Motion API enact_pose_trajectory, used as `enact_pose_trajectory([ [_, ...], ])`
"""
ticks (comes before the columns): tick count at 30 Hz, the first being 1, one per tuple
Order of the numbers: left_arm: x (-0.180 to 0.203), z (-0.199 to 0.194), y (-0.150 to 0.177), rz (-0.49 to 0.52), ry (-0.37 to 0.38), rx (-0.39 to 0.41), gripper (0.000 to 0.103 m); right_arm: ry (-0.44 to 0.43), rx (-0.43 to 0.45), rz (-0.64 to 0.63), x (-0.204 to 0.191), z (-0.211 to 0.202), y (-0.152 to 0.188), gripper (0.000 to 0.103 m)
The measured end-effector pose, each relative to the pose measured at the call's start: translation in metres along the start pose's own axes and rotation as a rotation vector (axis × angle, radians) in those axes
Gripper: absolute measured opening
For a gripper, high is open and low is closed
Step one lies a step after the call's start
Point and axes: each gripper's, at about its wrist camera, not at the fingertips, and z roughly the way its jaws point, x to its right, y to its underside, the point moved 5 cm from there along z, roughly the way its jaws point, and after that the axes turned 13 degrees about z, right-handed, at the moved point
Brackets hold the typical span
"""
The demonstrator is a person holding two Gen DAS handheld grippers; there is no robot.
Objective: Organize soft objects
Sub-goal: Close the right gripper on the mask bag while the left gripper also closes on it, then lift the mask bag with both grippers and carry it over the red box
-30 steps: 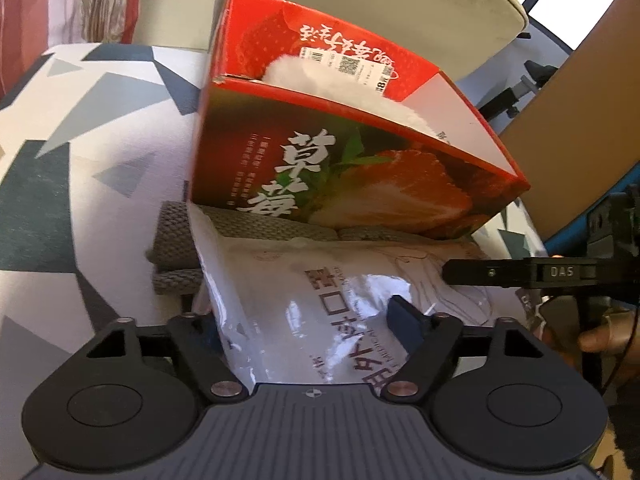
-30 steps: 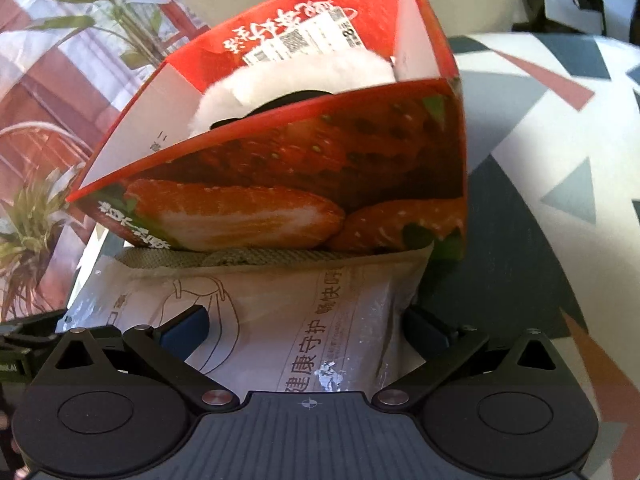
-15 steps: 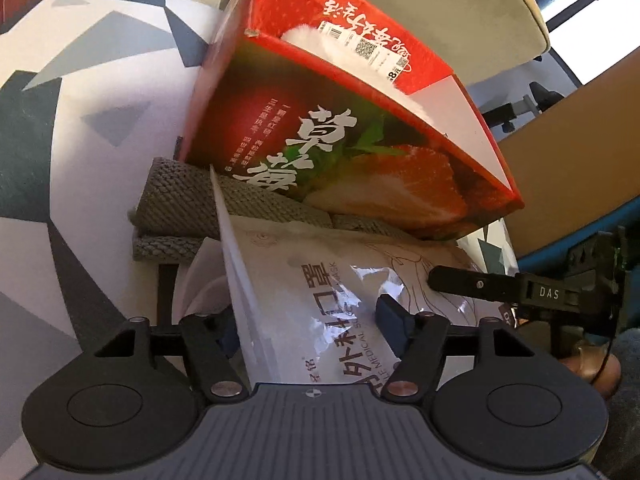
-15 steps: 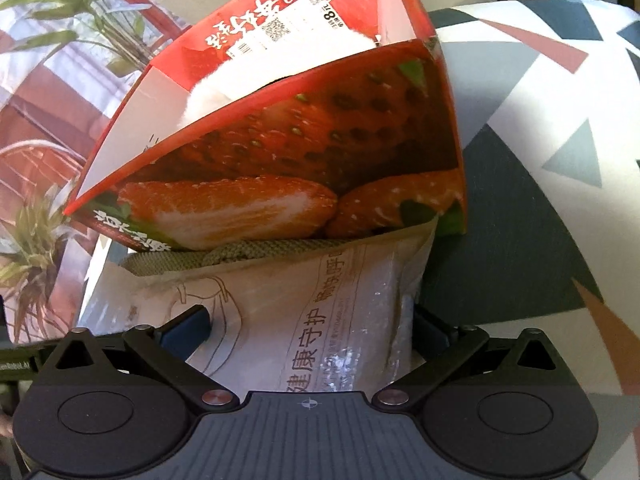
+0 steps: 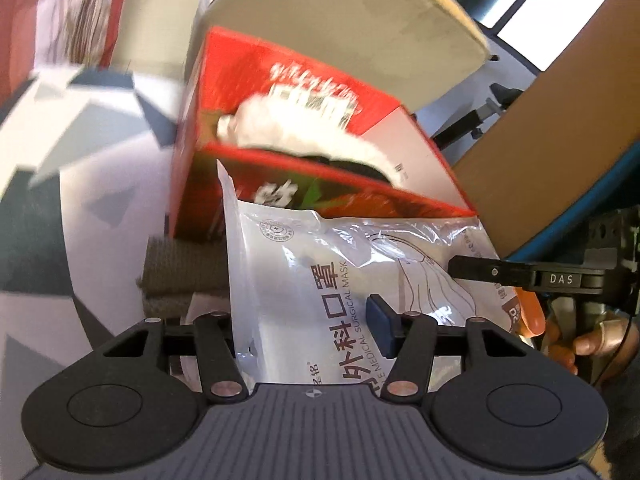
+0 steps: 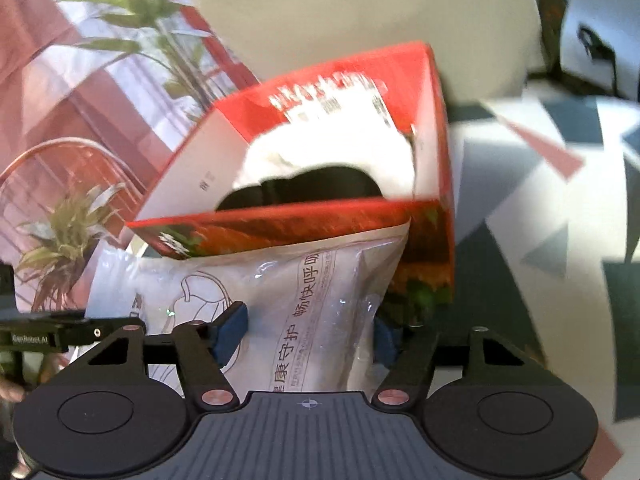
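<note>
A white plastic pack of surgical masks [image 5: 340,280] hangs lifted off the table between both grippers. My left gripper [image 5: 304,328] has its jaws closing on the pack's left end; its right blue pad [image 5: 380,326] presses into the plastic and the other pad is hidden behind it. My right gripper [image 6: 308,336] is closing on the mask pack [image 6: 288,296] at its right end, with both blue pads [image 6: 230,332] squeezing it. Just behind stands the open red strawberry box [image 5: 280,80] [image 6: 436,168], holding a white and black plush [image 6: 328,168].
A grey knitted cloth [image 5: 180,276] lies under the box's near edge on the triangle-patterned tablecloth [image 5: 80,200]. A beige chair back [image 5: 340,20] rises behind the box. A brown board [image 5: 560,120] is at the right, and a person's hand [image 5: 592,344] holds the right gripper.
Both grippers narrowed onto the mask pack and rose with it. Its top edge now covers part of the box's front wall, and the cameras look further into the box.
</note>
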Motion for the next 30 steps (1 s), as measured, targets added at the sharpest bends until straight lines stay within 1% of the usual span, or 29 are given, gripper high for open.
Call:
enact_pose_trajectory([
  [7, 0.008, -0.020, -0.013, 0.080, -0.020, 0.044, 0.058, -0.019, 0.087, -0.124, -0.021, -0.030, -0.007, 0.057],
  [13, 0.009, -0.031, -0.019, 0.103, -0.038, 0.093, 0.058, -0.025, 0.154, -0.219, -0.034, -0.041, -0.011, 0.056],
  [18, 0.016, -0.037, -0.034, 0.160, -0.065, 0.146, 0.058, -0.030, 0.226, -0.297, -0.043, -0.051, -0.015, 0.054],
  [19, 0.017, -0.038, -0.038, 0.173, -0.071, 0.157, 0.058, -0.033, 0.245, -0.316, -0.045, -0.054, -0.018, 0.054],
  [21, 0.020, -0.041, -0.047, 0.221, -0.110, 0.171, 0.057, -0.035, 0.286, -0.357, -0.049, -0.061, -0.023, 0.052],
  [23, 0.025, -0.042, -0.054, 0.268, -0.138, 0.186, 0.057, -0.021, 0.323, -0.425, -0.055, -0.066, -0.027, 0.051],
  [25, 0.026, -0.040, -0.062, 0.275, -0.152, 0.192, 0.057, -0.009, 0.350, -0.469, -0.060, -0.069, -0.031, 0.049],
  [27, 0.027, -0.038, -0.071, 0.283, -0.174, 0.208, 0.054, 0.004, 0.367, -0.467, -0.063, -0.070, -0.039, 0.047],
  [30, 0.027, -0.044, -0.090, 0.277, -0.192, 0.267, 0.053, 0.018, 0.434, -0.495, -0.071, -0.076, -0.049, 0.046],
])
